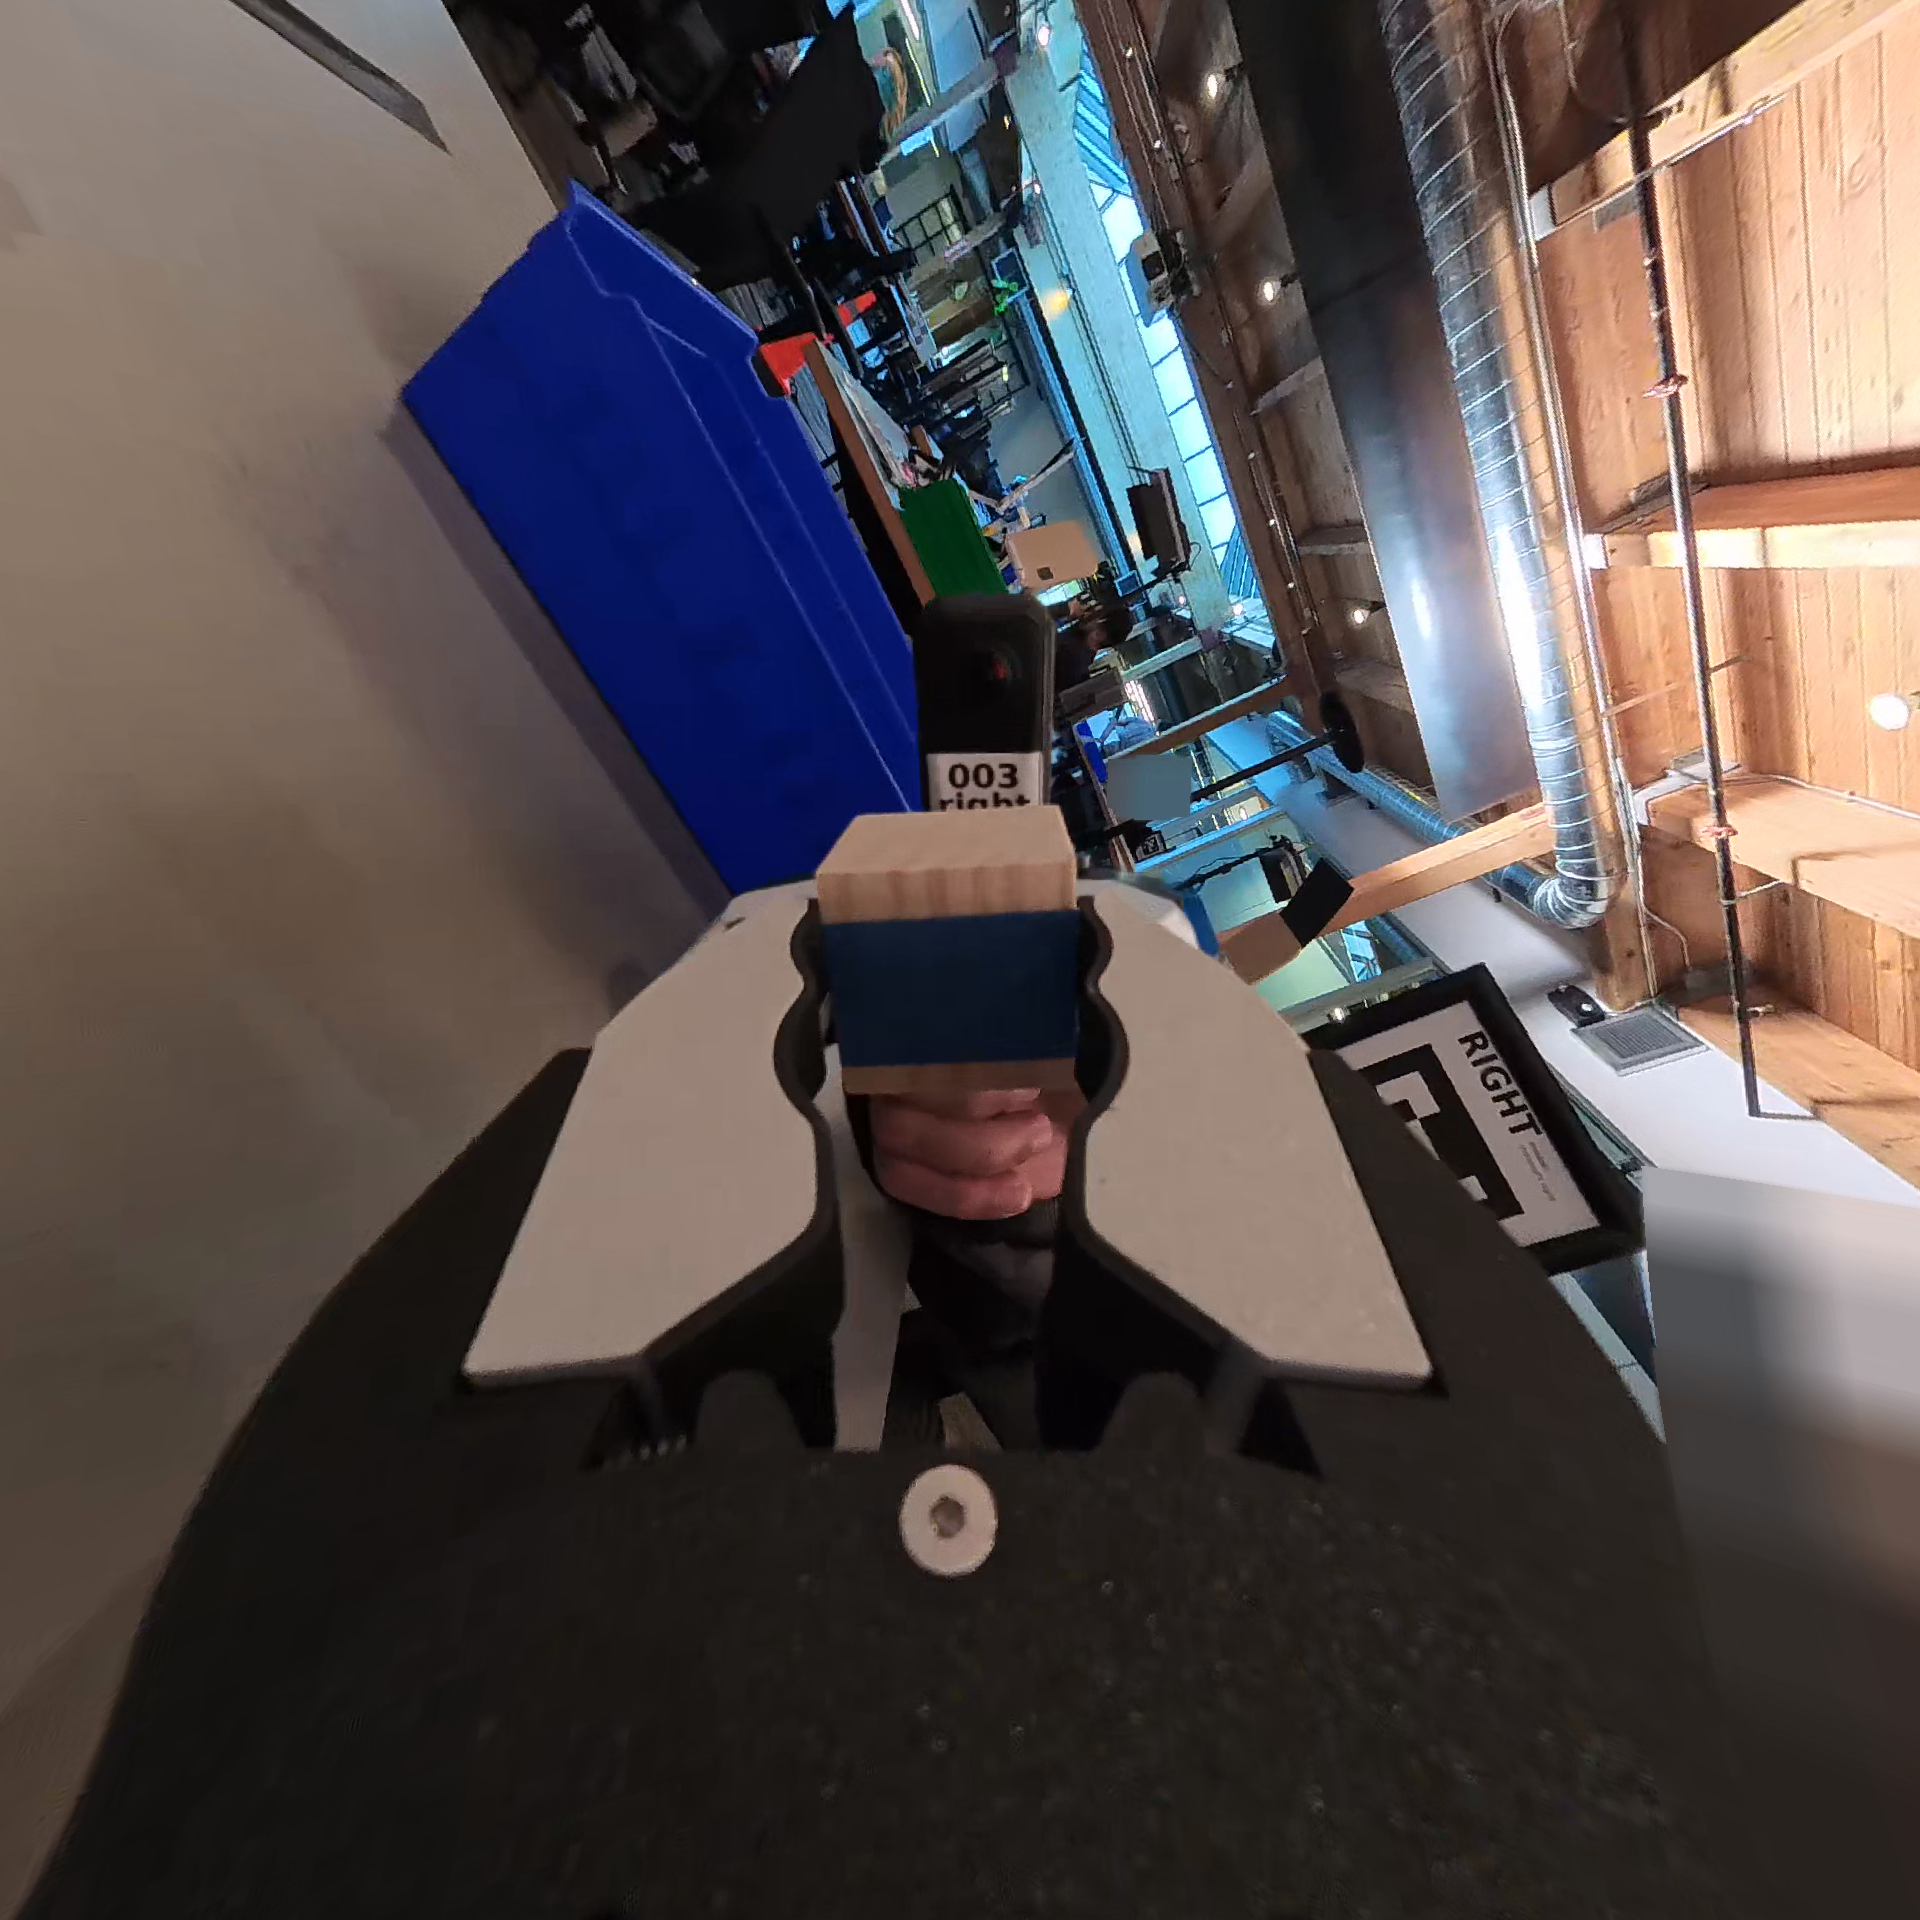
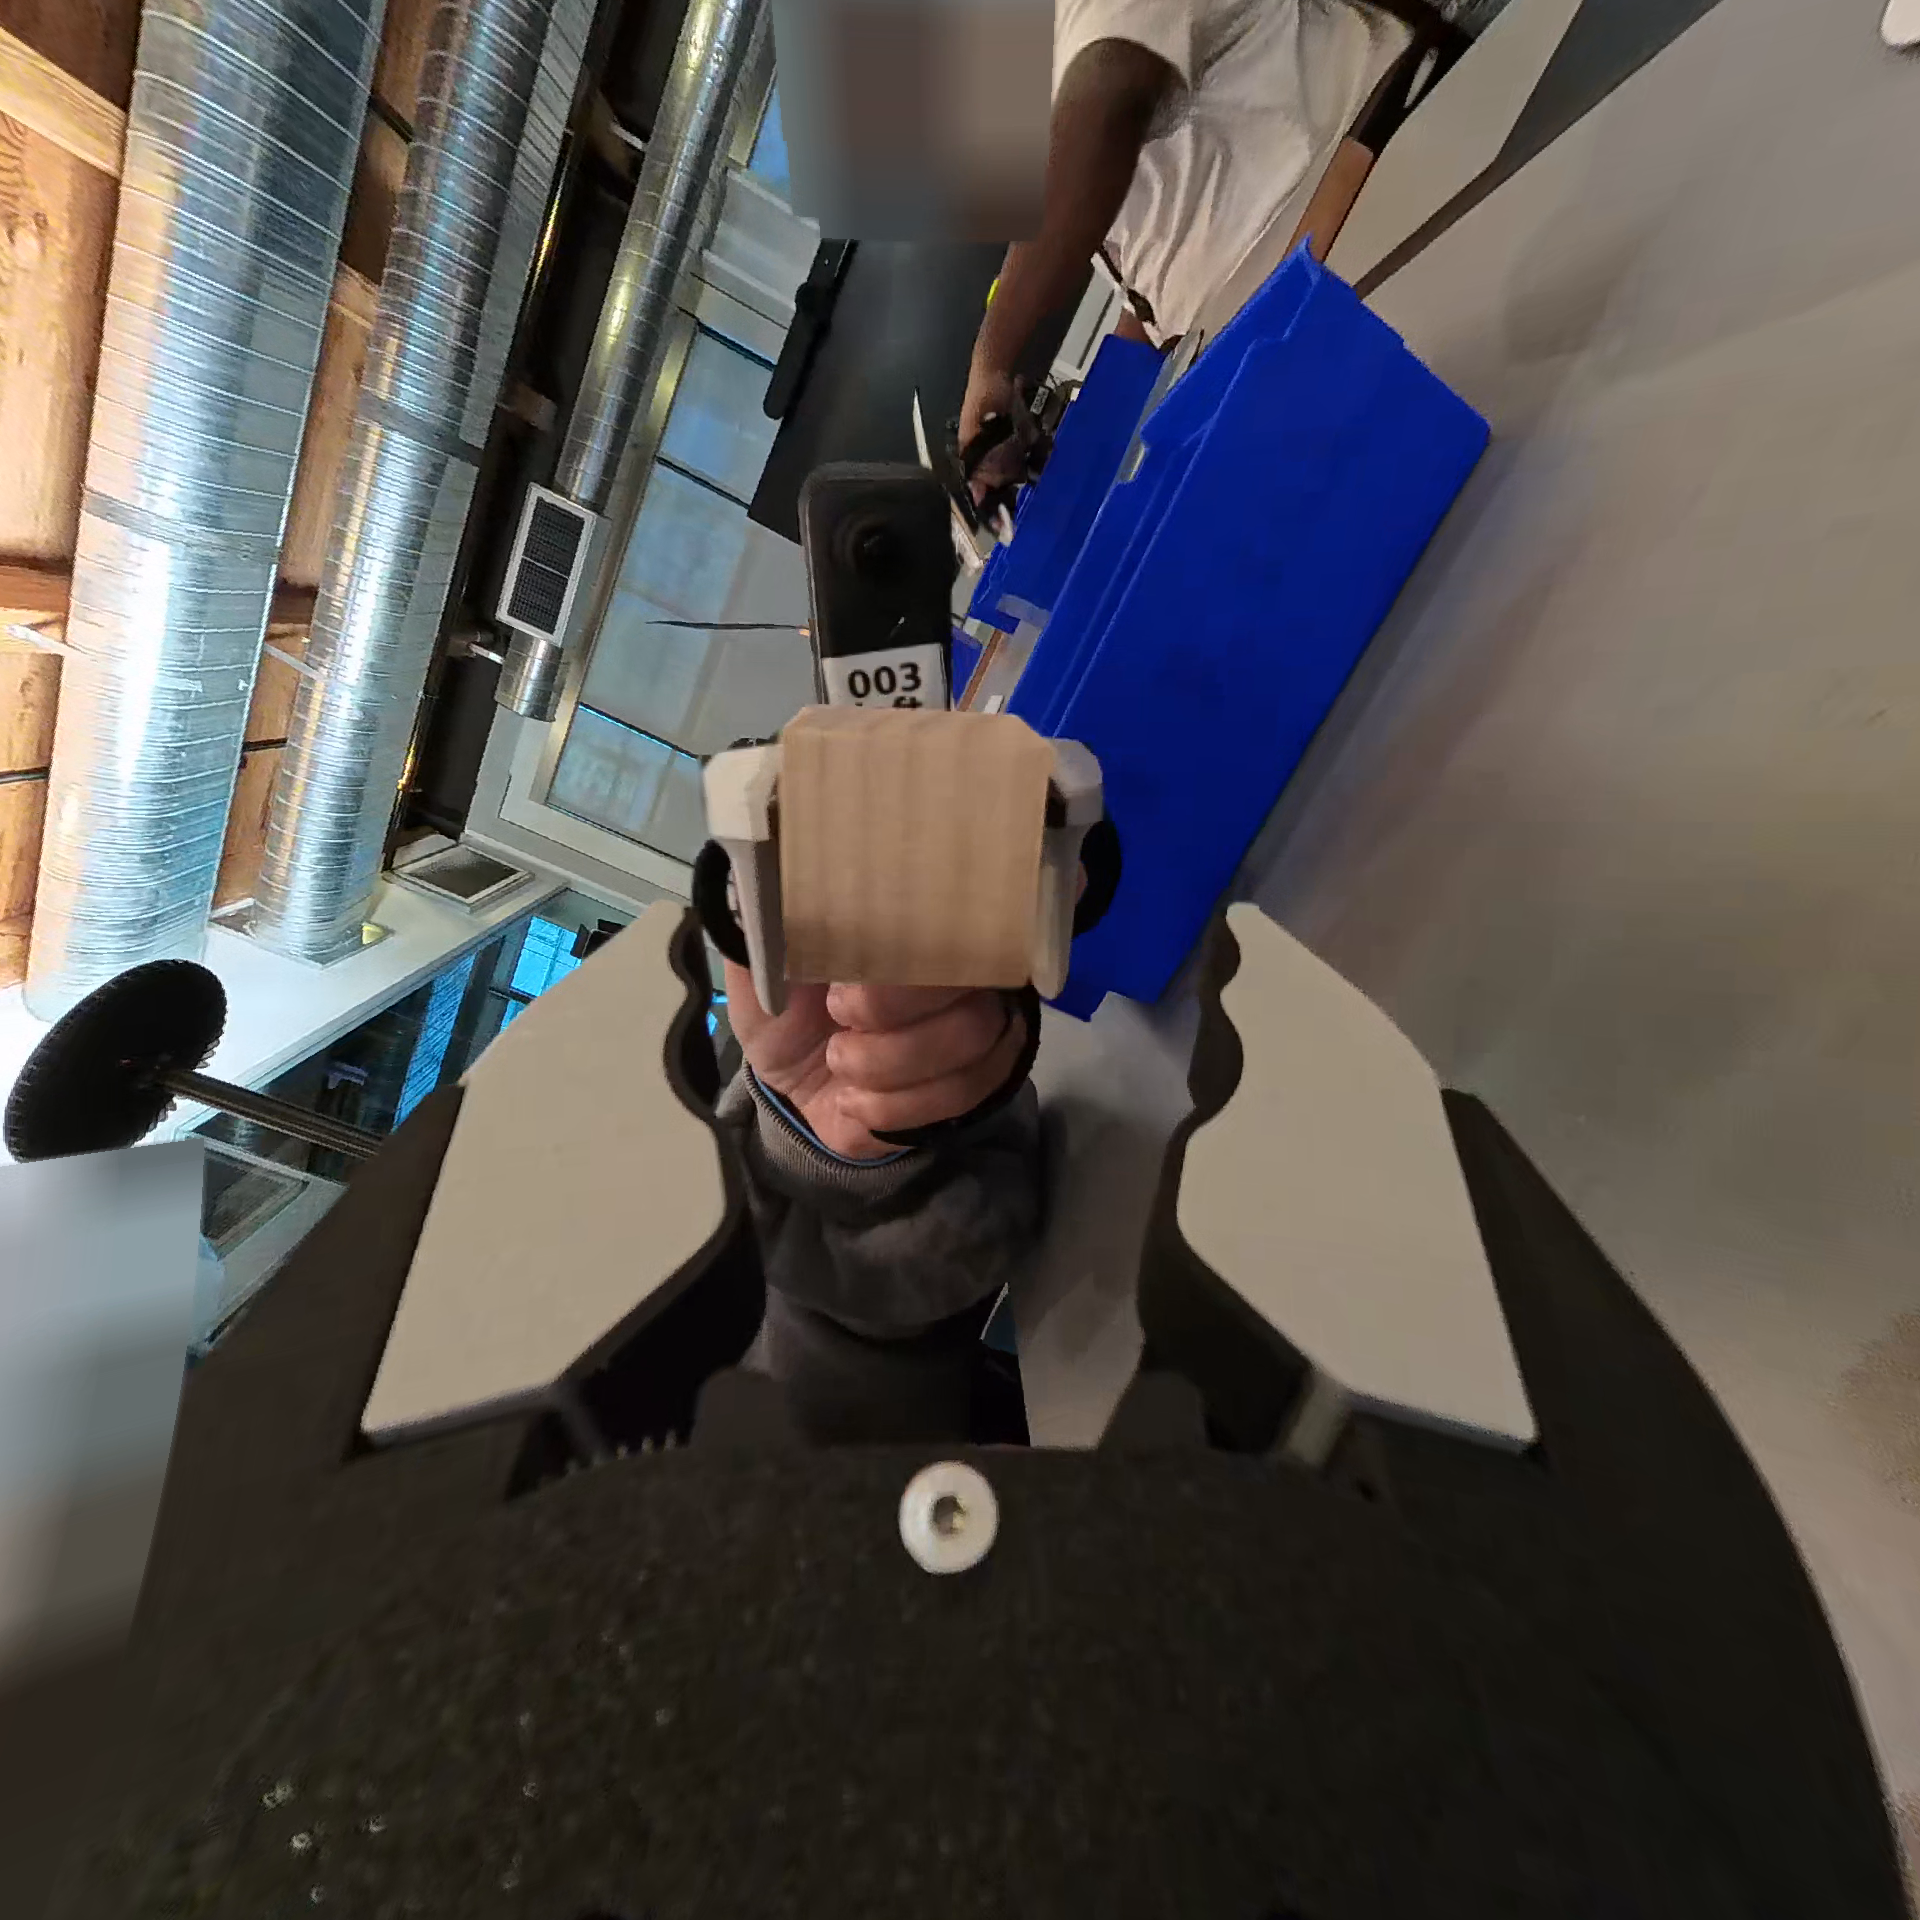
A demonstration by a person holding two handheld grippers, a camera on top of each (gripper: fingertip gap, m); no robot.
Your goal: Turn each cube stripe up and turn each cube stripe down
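Right now your left tongs (image 1: 951, 997) pinch the pale wooden cube with a blue painted stripe (image 1: 951, 977) by two opposite sides, lifted off the surface and rolled sideways, so the stripe faces the left wrist camera while a bare end-grain face looks at the right one. Your right tongs (image 2: 956, 997) stand spread wide and carry nothing, close in front of the cube but apart from it. For a clean handover or re-grip, I'd bring the right fingers onto the two free faces, square to the wood and centred, and close them fully before the left pair lets go; a corner grip would likely let the block twist. Keep the roll slow enough to track which way the stripe ends up. Mind the tall blue plastic bin (image 1: 665, 561) standing on the pale grey surface (image 1: 208, 727) near you; the other side looks open for swinging.
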